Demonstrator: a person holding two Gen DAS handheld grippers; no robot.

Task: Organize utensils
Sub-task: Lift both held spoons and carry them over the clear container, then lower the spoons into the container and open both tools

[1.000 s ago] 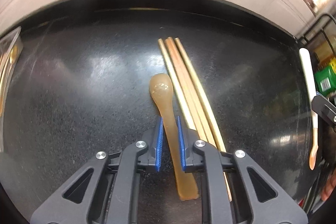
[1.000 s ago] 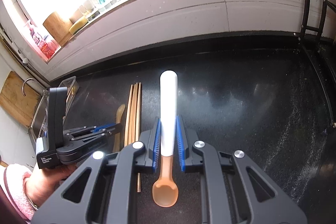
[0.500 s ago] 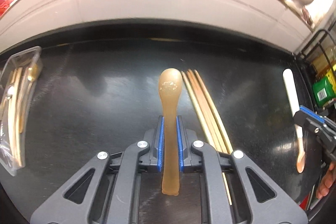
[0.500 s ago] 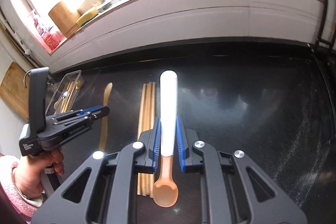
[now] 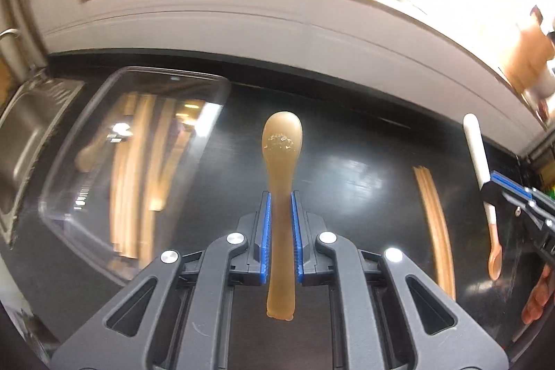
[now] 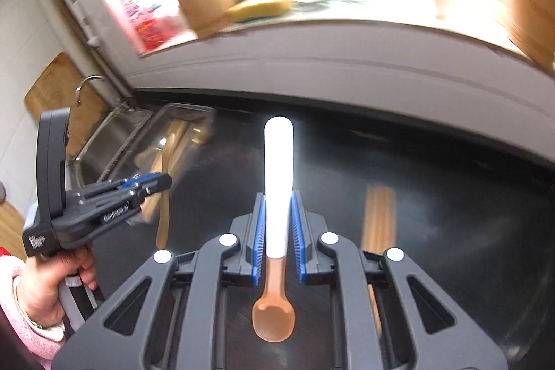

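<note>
A translucent amber spoon (image 5: 281,196) is clamped in the left hand-held gripper (image 5: 281,231) above the black table (image 5: 364,182), beside a clear tray (image 5: 86,169) of blurred wooden utensils. The right hand-held gripper (image 6: 277,231) grips a white-handled spoon (image 6: 277,189). Chopsticks (image 6: 378,217) lie on the table. Lettering on the left gripper's body is too blurred to read

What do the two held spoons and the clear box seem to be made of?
The brown spoon looks like soft translucent silicone or plastic: light shows through it. The white-handled spoon has a matte white handle, probably plastic, and a translucent orange bowl, perhaps silicone. The clear box seems glossy transparent plastic: its contents show through.
</note>
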